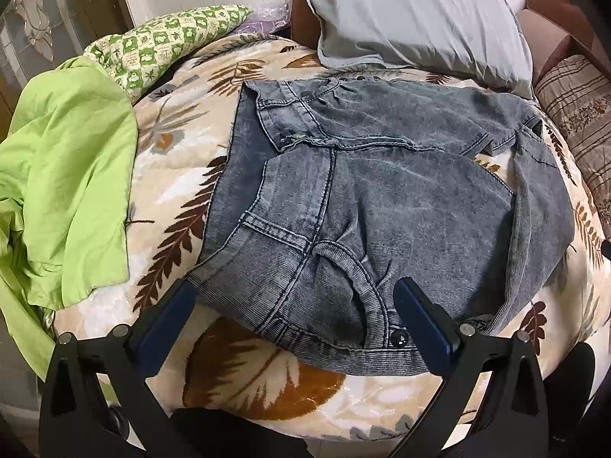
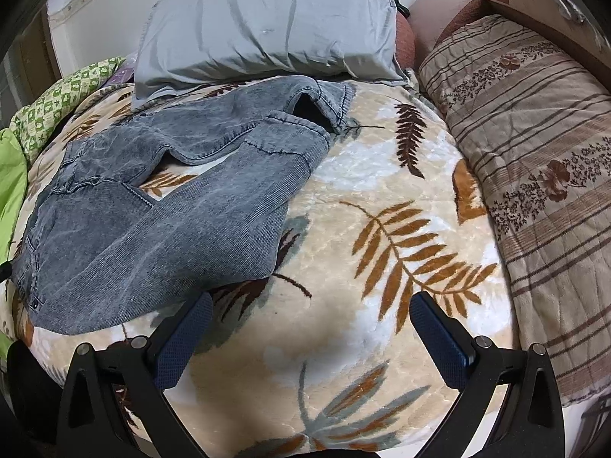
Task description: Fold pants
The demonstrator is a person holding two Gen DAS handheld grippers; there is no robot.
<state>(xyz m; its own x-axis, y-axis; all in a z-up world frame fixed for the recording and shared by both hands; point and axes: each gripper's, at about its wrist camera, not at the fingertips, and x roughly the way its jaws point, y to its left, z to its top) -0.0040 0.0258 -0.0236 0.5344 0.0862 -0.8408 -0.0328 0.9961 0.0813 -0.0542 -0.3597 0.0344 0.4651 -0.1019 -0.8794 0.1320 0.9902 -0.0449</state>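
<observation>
Grey washed denim pants (image 1: pixel 382 198) lie crumpled on a leaf-patterned blanket (image 1: pixel 244 378). The waistband with its dark button (image 1: pixel 400 338) faces my left gripper (image 1: pixel 294 286), which is open and empty, its jaws spread on either side of the waist. In the right wrist view the pants (image 2: pixel 160 221) lie to the left, legs bent over each other, one cuff (image 2: pixel 320 103) at the back. My right gripper (image 2: pixel 311 301) is open and empty above the bare blanket (image 2: pixel 382 343), right of the pants.
A grey pillow (image 2: pixel 263 23) lies behind the pants. A light green cloth (image 1: pixel 65 198) and a green checked cushion (image 1: pixel 160 38) lie at the left. A brown striped quilt (image 2: pixel 534 175) lies along the right.
</observation>
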